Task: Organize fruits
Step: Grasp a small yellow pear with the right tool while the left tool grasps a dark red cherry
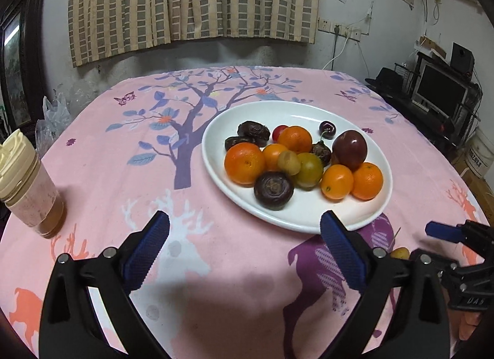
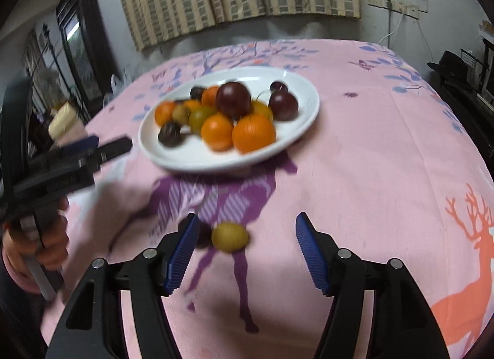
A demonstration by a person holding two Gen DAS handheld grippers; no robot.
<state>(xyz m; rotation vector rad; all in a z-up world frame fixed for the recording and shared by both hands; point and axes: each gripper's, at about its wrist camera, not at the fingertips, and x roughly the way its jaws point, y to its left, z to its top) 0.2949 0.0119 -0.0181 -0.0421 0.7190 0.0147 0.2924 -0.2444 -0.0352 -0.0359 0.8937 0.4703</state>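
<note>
A white oval plate (image 1: 308, 220) holds several fruits: oranges (image 1: 244, 163), a dark plum (image 1: 349, 149), a cherry (image 1: 327, 129), dark dates and yellow-green fruits. The plate also shows in the right wrist view (image 2: 185, 158). My left gripper (image 1: 245, 251) is open and empty, just in front of the plate. My right gripper (image 2: 245, 251) is open over the cloth, with a small yellow-green fruit (image 2: 230, 236) lying between its fingers, nearer the left one. A dark fruit (image 2: 202, 234) lies partly hidden behind that left finger. The yellow fruit peeks out in the left wrist view (image 1: 400, 253).
A pink printed tablecloth (image 1: 123, 173) covers the round table. A jar with a cream lid (image 1: 27, 186) stands at the left edge. A plastic bag (image 1: 52, 118) lies behind it. A monitor and shelves (image 1: 441, 93) stand at the right, off the table.
</note>
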